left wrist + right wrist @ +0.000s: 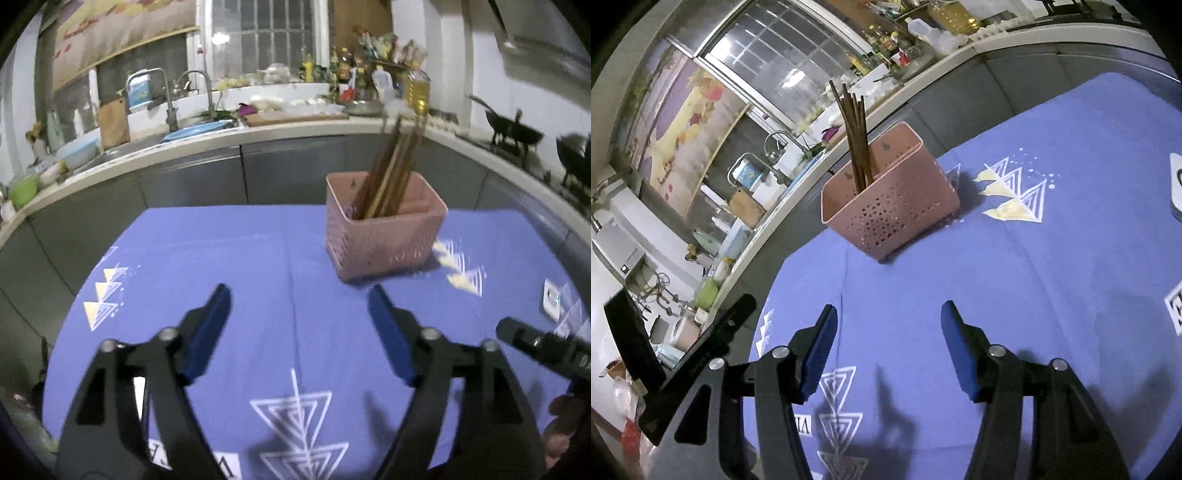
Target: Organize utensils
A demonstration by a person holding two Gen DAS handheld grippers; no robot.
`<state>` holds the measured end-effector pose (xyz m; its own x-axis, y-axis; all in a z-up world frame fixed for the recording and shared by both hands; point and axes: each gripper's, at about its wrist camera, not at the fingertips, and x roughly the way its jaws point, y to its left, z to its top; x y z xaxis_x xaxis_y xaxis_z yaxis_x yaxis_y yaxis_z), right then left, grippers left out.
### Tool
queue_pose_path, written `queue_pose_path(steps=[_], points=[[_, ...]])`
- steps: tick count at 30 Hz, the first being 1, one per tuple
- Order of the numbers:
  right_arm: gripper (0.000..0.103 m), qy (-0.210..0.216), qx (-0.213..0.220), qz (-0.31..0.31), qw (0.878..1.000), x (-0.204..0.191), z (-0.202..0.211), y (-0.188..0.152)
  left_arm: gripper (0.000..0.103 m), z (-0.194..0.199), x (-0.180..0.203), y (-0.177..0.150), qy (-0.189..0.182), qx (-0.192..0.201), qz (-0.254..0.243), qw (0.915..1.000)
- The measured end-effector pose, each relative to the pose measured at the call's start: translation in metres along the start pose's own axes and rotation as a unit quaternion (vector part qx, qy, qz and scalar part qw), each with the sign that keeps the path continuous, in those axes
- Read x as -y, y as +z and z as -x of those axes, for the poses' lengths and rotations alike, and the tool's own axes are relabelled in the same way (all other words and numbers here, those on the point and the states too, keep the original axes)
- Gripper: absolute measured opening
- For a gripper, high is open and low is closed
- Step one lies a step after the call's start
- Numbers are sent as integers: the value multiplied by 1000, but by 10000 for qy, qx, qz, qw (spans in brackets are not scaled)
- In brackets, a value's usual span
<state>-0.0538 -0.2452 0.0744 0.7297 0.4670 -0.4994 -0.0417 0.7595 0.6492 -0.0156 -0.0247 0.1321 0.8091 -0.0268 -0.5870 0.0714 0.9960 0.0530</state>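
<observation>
— Both grippers first: what are they doing?

— Left gripper (299, 291) has its 2 blue-padded black fingers spread wide with nothing between them, hanging above the blue tablecloth with white triangle prints (221, 251). Right gripper (888, 308) is the same: jaws apart, empty, above that cloth (1052, 258).

— Can either one see the other?

— Yes. In the left wrist view a black part of the right gripper shows at the right edge, with what looks like fingers of a hand below it, though that corner is too blurred to be sure. In the right wrist view, black parts of the left gripper sit at the lower left.

— And the utensils?

— Ahead of both, a pink perforated plastic basket (384, 236) stands on the cloth. A bundle of dark brown wooden chopsticks (391, 173) stands inside it, leaning, tips up. From the right wrist the chopsticks (855, 140) sit at the basket's (897, 206) left end.

— Further out?

— A white kitchen counter (229, 133) with a metal faucet (199, 88), bottles, and a barred window (783, 62).
</observation>
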Motion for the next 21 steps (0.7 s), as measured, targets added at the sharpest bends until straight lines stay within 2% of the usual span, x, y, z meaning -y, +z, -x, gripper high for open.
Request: queue_pose_path(steps=[3,4,5,8,13,21], points=[[62,48,174,89,9998,-6,15,-4,89,9,6,-6,16,24,-135,9999],[66,95,228,92,9997,-7,19,-5,96,12,6,-7,12,47,-167,9998],[71,92,285,83,9995,-9,23,-5,97,15,8,-7,-3,64,-191,9998],[79,-15,400,49,9992,-8,32,-7,97,23,8,-6,-71,87,-156,9998],[79,-11,406,-48,9992,-4,34,-6,97,28,0,-5,-80,-27,138,9999],[79,-17,351,-61,9994,-1,32,-6,97,27,-2,-7,250,-84,196,9995]])
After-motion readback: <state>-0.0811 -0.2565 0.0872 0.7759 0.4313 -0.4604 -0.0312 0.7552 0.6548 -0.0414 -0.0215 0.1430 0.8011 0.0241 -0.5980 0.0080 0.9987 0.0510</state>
